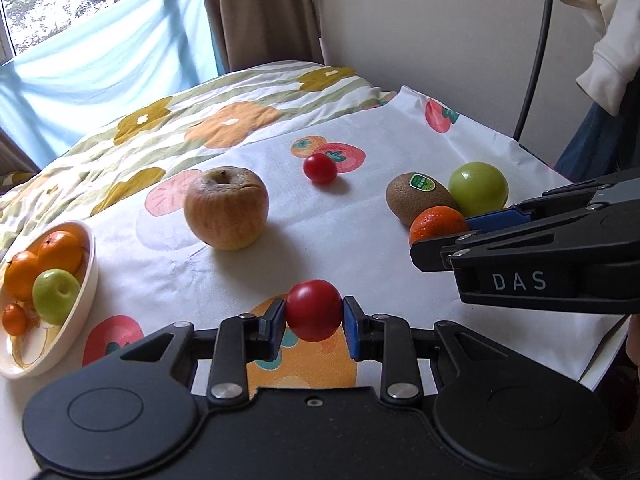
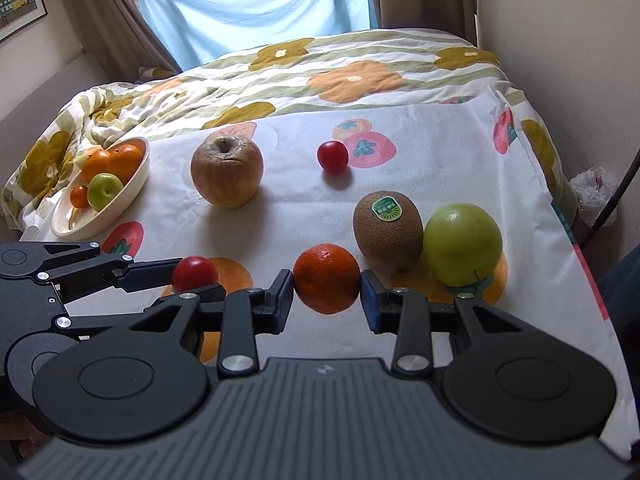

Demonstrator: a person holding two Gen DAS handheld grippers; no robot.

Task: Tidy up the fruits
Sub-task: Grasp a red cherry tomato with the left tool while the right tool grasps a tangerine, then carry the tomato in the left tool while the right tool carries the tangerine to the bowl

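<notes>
Left gripper (image 1: 314, 318) jaws clamping red tomato (image 1: 314, 310), right gripper (image 2: 327, 280) jaws clamping tangerine (image 2: 326, 278), half-hidden in left view.

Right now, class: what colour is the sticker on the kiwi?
Green with a white rim, on the kiwi; clearest in the right wrist view.

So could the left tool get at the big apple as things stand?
Probably not yet: the left tool is shut on a cherry tomato. The way across the cloth to the big apple looks free otherwise.
</notes>
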